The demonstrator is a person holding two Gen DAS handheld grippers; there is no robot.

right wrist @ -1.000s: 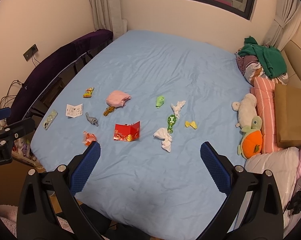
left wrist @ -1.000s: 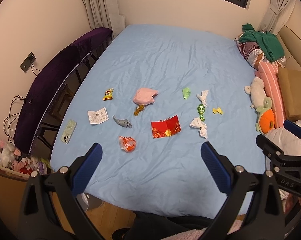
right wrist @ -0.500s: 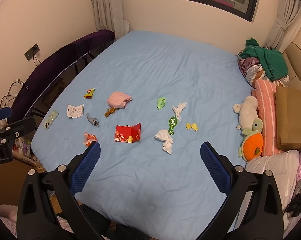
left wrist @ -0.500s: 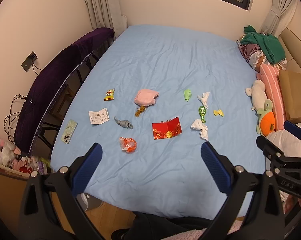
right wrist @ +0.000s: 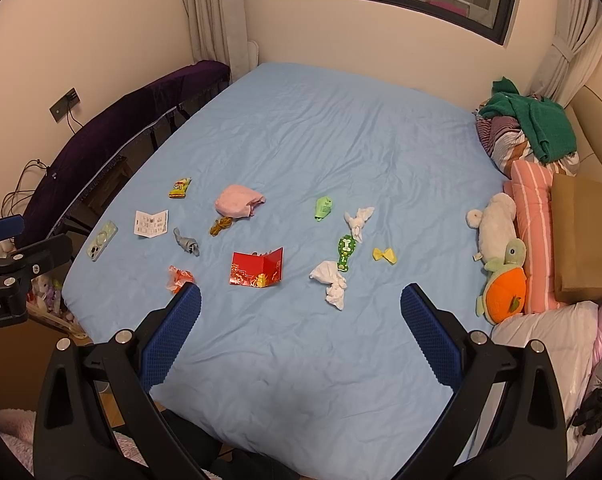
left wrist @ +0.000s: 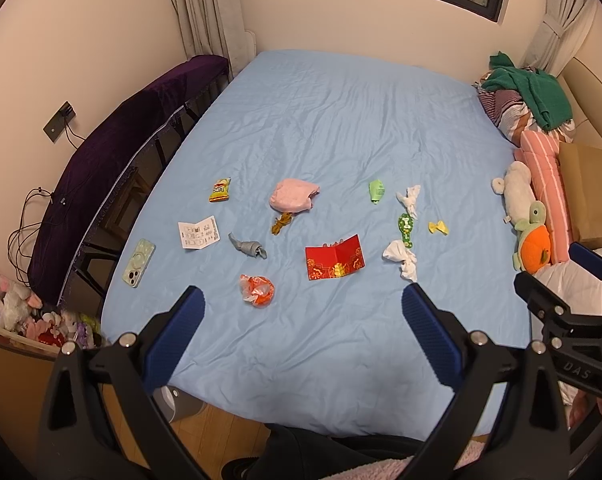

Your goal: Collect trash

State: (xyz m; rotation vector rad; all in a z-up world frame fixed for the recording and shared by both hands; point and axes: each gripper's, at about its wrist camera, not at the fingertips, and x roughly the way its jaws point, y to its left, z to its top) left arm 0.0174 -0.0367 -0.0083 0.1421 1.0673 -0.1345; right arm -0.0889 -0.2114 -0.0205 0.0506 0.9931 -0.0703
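Note:
Several bits of trash lie on the blue bed (left wrist: 341, 120): an orange wrapper (left wrist: 257, 289), a red card (left wrist: 334, 263), a white tissue (left wrist: 401, 258), a green wrapper (left wrist: 405, 229), a grey wad (left wrist: 248, 246) and a pink crumpled bag (left wrist: 293, 196). My left gripper (left wrist: 301, 308) is open and empty above the bed's near edge. My right gripper (right wrist: 301, 308) is open and empty too, with the red card (right wrist: 257, 267) and white tissue (right wrist: 331, 280) ahead of it.
A phone (left wrist: 138, 262) and a white leaflet (left wrist: 198, 232) lie near the bed's left edge. Plush toys (left wrist: 529, 236), pillows and a brown paper bag (left wrist: 589, 196) line the right side. A purple-covered bench (left wrist: 113, 160) stands to the left.
Both views have shifted slightly: the trash sits a little lower and further right in frame. Both grippers stay open and empty.

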